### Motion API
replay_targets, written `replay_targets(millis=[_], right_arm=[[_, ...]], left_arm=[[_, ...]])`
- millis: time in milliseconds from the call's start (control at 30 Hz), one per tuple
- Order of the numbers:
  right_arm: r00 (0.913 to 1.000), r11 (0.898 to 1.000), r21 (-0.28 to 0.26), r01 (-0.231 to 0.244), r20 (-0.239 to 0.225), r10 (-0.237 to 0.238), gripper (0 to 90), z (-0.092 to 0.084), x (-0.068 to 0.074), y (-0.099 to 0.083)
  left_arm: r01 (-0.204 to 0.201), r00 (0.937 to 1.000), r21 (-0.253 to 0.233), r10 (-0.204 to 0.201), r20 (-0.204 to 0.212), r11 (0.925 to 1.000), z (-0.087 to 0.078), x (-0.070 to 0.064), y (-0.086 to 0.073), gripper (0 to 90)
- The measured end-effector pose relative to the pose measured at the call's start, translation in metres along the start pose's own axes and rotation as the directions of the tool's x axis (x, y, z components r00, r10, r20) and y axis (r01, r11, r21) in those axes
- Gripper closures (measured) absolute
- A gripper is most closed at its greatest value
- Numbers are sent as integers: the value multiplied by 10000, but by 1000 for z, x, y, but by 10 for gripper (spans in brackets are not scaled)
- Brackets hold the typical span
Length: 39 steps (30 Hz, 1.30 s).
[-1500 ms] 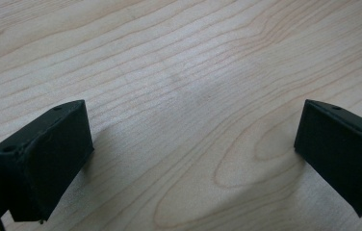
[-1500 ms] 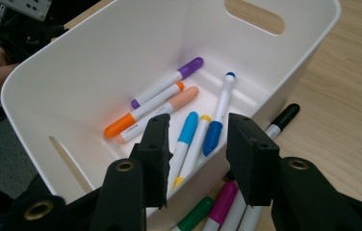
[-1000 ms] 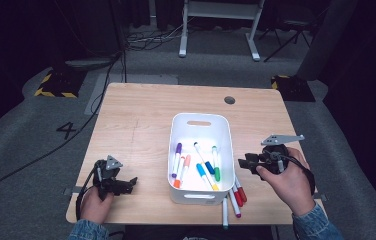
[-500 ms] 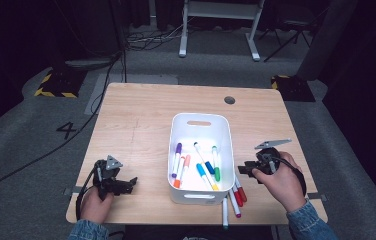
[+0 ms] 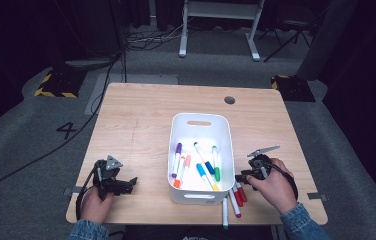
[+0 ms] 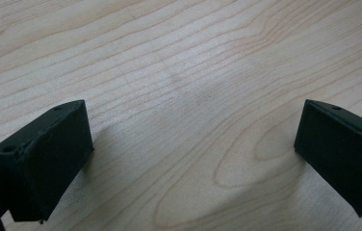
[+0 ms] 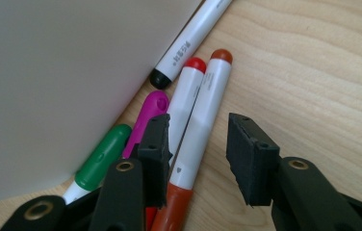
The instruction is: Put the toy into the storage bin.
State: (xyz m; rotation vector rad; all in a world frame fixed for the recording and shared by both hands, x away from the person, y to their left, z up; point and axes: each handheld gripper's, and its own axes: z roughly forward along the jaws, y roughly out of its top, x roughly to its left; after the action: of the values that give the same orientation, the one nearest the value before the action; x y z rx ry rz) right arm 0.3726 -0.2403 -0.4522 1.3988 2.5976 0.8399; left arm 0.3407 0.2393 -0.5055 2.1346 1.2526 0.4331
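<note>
A white bin [image 5: 196, 196] stands mid-table with several coloured markers [image 5: 205, 168] in it. More markers [image 5: 235, 201] lie on the table against its right front corner. My right gripper [image 5: 242, 177] is down at these, open. In the right gripper view its jaws [image 7: 198, 131] straddle an orange-capped white marker [image 7: 211, 98], with a gap at the right jaw. A red marker [image 7: 187, 91], a magenta marker [image 7: 148, 111], a green marker [image 7: 101, 157] and a black-tipped marker [image 7: 189, 42] lie beside it along the bin wall [image 7: 63, 82]. My left gripper [image 5: 127, 184] rests open at the front left, over bare wood [image 6: 193, 139].
The wooden table [image 5: 141, 115] has bare room left of and behind the bin. A dark round hole [image 5: 229, 100] sits near its far right. The front edge is close behind both hands. Grey floor with cables and a desk frame [image 5: 216, 30] lies beyond.
My right gripper has sunk from above the bin's right side down to the loose markers on the table. The left gripper has stayed put.
</note>
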Motion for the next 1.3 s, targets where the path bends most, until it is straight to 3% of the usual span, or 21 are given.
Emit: replay_targets(millis=[433,700,900,1300], right_arm=[[9999,9989,464,-28,152,21,660,13,-8,-5],[9983,9969,729,-284,525,246,767,14,-13,-6],[9967,9952,726,-652,525,615,770,13,-13,-6],[9965,9965,402,-738,416,721,770,4,-13,-4]], left_arm=[[1,10000,-2,-1,-3,10000,0,0,0,0],[7,10000,4,-7,13,10000,0,0,0,0],[7,10000,3,-7,11,10000,0,0,0,0],[-9,10000,-9,9,-19,10000,0,0,0,0]])
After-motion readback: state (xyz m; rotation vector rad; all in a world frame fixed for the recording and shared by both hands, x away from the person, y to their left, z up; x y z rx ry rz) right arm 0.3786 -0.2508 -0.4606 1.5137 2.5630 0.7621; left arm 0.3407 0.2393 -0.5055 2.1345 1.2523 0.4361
